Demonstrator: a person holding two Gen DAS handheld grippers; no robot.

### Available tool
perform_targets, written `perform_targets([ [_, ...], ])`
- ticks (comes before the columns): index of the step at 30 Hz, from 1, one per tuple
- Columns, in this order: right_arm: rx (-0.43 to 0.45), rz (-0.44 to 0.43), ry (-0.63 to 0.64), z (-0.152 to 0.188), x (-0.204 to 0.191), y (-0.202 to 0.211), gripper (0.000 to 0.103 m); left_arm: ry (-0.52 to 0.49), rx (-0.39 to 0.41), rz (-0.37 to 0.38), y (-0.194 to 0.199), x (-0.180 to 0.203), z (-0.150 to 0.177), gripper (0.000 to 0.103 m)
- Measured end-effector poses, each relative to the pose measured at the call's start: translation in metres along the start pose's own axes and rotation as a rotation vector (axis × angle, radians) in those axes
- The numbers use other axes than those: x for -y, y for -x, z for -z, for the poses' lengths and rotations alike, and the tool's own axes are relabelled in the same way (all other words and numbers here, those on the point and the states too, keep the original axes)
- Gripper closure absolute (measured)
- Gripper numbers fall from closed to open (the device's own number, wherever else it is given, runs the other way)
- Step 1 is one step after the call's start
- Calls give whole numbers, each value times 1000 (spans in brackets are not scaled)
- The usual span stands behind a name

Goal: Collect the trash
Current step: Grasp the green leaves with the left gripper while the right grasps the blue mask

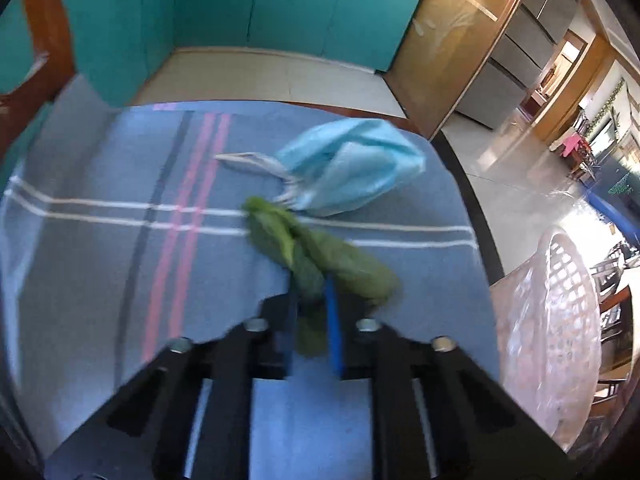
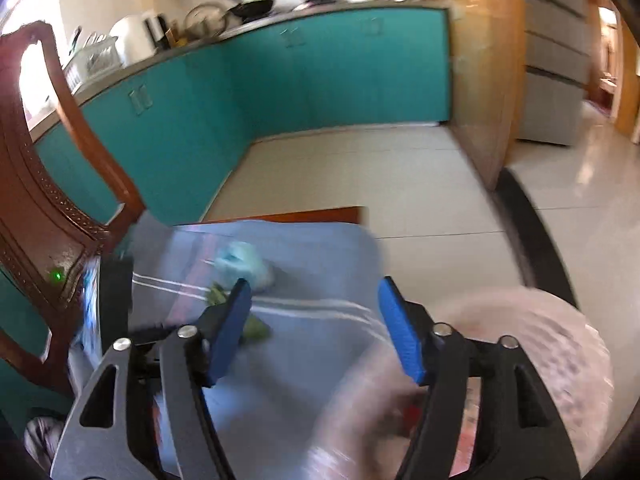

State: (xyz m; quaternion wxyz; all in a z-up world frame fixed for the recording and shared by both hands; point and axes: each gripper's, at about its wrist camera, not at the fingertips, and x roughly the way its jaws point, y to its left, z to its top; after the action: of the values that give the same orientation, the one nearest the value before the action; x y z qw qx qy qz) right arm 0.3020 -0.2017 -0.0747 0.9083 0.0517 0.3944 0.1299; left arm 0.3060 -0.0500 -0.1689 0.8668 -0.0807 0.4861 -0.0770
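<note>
A crumpled green leaf-like scrap (image 1: 320, 252) lies on the blue striped tablecloth (image 1: 120, 208), and my left gripper (image 1: 314, 300) is shut on its near end. Just beyond it rests a light blue face mask (image 1: 352, 168) with white ear loops. In the right wrist view my right gripper (image 2: 314, 312) stands open above the cloth with nothing between its blue pads (image 2: 400, 340). The green scrap (image 2: 218, 294) and the mask (image 2: 244, 264) show blurred past its left finger. A pale pink lattice basket (image 1: 560, 320) lined with clear plastic stands off the table's right edge, and appears blurred as the basket (image 2: 540, 352) in the right wrist view.
Teal kitchen cabinets (image 2: 320, 80) line the far wall across a pale tiled floor (image 2: 380, 176). A carved wooden chair back (image 2: 44, 184) rises at the left of the table. A wooden partition (image 1: 452, 40) and a steel fridge (image 1: 528, 40) stand at the right.
</note>
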Motion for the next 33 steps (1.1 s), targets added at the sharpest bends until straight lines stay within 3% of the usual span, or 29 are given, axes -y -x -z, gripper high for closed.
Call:
perform_targets([
  [3, -61, -11, 60, -13, -40, -50, 35, 26, 9, -2, 16, -24, 15, 93],
  [8, -140, 113, 137, -15, -81, -114, 33, 67, 42, -6, 48, -59, 42, 93],
  [14, -165, 204, 184, -2, -94, -134, 33, 85, 84, -15, 80, -81, 58, 93],
  [16, -164, 201, 191, 1, -96, -133, 53, 91, 94, -20, 89, -83, 62, 93],
  [17, -171, 197, 186, 2, -96, -133, 69, 90, 101, -26, 97, -81, 66, 93],
  [20, -171, 152, 154, 7, -94, -122, 85, 61, 142, -70, 112, -73, 64, 93],
  [26, -118, 88, 147, 19, -94, -77, 88, 44, 190, -89, 138, -72, 71, 93],
  [33, 3, 31, 140, 37, -78, 10, 88, -17, 239, -80, 165, -47, 72, 93],
])
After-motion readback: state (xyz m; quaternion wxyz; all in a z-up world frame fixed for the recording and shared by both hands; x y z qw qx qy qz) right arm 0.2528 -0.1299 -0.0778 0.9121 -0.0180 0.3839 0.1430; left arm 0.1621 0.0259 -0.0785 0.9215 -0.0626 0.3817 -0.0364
